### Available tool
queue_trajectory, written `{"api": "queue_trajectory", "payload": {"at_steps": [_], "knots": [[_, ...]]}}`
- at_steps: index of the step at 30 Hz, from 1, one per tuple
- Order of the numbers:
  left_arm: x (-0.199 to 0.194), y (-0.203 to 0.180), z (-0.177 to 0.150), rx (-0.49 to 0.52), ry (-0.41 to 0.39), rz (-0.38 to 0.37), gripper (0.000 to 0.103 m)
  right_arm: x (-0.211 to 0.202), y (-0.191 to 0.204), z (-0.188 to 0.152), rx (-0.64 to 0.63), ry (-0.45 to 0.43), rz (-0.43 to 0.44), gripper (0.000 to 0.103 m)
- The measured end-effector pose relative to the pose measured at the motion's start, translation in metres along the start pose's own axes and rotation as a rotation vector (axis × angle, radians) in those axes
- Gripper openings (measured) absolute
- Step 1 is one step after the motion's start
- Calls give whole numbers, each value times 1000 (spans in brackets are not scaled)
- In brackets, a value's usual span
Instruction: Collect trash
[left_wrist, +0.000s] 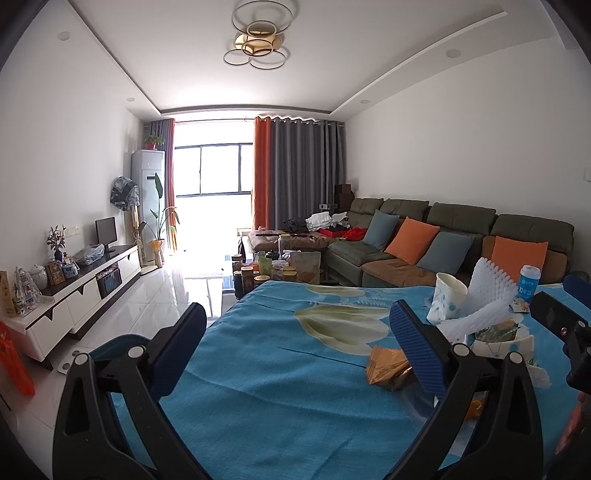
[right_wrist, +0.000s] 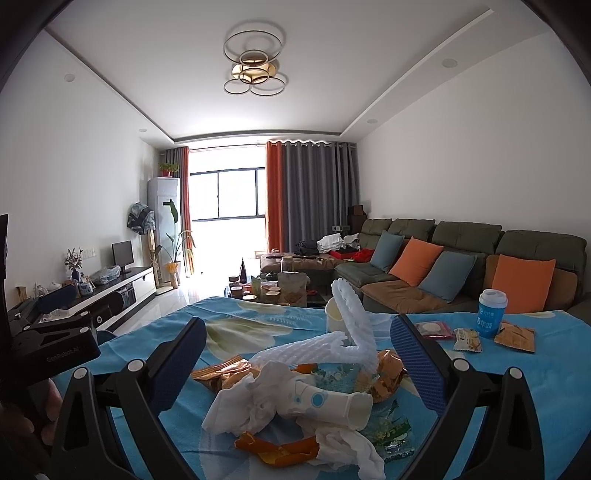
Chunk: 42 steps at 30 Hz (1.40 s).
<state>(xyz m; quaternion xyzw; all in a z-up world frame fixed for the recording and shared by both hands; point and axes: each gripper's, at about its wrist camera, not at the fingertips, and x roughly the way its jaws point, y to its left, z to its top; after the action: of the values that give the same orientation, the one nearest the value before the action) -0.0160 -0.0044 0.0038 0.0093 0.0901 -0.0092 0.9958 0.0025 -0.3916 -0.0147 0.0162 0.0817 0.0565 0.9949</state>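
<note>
Near the table's (right_wrist: 147, 369) right edge, trash pile (right_wrist: 295, 387) is framed by right gripper (right_wrist: 295, 365) — jaws apart, nothing held; left gripper (left_wrist: 295, 347) gapes too — a closing grab is needed next.

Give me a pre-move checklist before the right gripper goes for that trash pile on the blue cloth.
1. Right gripper open: ok, its jaws are wide apart and nothing is held.
2. Left gripper open and free: ok, only blue cloth shows between its jaws.
3. Pile centred: ok, the crumpled tissue and tipped paper cup lie between the right jaws.
4. White foam netting arches over the pile: not ok, it may snag.
5. Blue bottle upright, off to the side: ok.
6. Bin for the trash: cannot tell, none in view.
</note>
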Motion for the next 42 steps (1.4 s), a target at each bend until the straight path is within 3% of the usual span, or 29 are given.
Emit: {"api": "queue_trajectory", "payload": {"at_steps": [32,39,42], "knots": [[0,1,0,-1,2,-7,98,3,-3,-3,10,6,4,96],[6,-4,-4,20,32,-39,98,8,-9,-7,31,46,8,96],[10,-9,-8,43,64,-88,98,11,-14,-10,51,83,22,96]]}}
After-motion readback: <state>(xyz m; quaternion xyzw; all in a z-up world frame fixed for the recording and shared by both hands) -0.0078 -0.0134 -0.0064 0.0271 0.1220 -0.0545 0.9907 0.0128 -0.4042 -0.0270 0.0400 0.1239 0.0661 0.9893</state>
